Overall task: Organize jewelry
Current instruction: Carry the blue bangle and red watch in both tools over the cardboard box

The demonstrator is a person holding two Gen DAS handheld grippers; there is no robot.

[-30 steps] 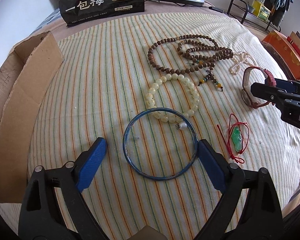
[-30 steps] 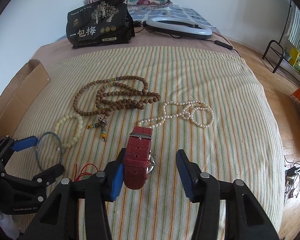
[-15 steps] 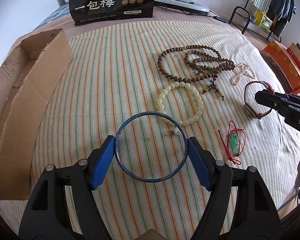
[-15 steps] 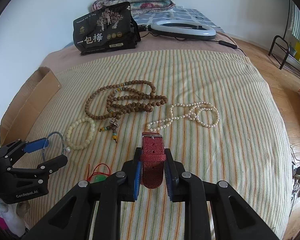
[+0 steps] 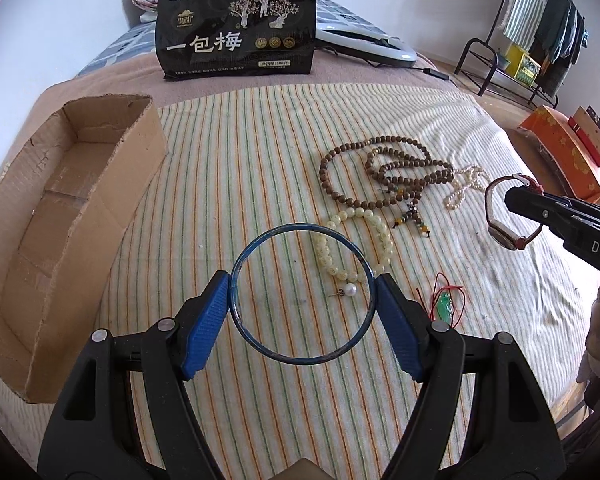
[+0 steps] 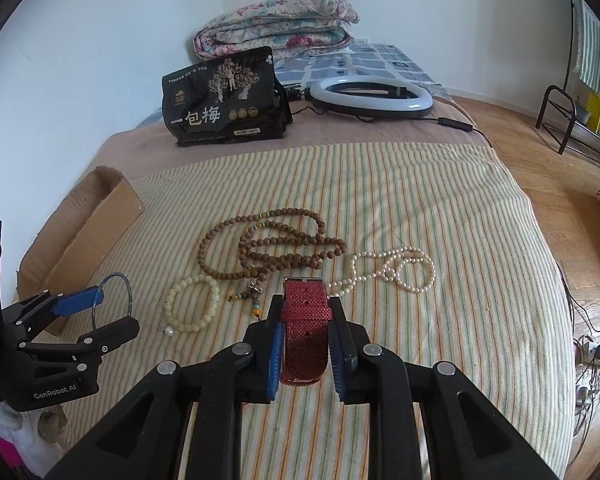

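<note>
My left gripper (image 5: 302, 312) is shut on a thin blue bangle (image 5: 300, 226), held by its sides above the striped bedspread (image 5: 260, 152). My right gripper (image 6: 305, 344) is shut on a red-strapped watch (image 6: 304, 316), also lifted. On the cloth lie a brown wooden bead necklace (image 5: 328, 184), a pale bead bracelet (image 5: 324, 256), a pearl stud (image 5: 350, 290), a green pendant on red cord (image 5: 446, 304) and a pearl necklace (image 6: 380, 276). An open cardboard box (image 5: 100, 248) stands at the left. The right wrist view shows the left gripper (image 6: 104, 308) with the bangle (image 6: 128, 292).
A black snack bag (image 5: 236, 36) stands at the back of the bed, with a ring light (image 6: 370, 94) and a folded quilt (image 6: 276, 24) behind it. An orange box (image 5: 564, 156) and a metal rack (image 5: 512, 60) stand on the floor to the right.
Both grippers closed, the left on the bangle and the right on the watch strap. Both then rose and lifted their pieces off the cloth.
</note>
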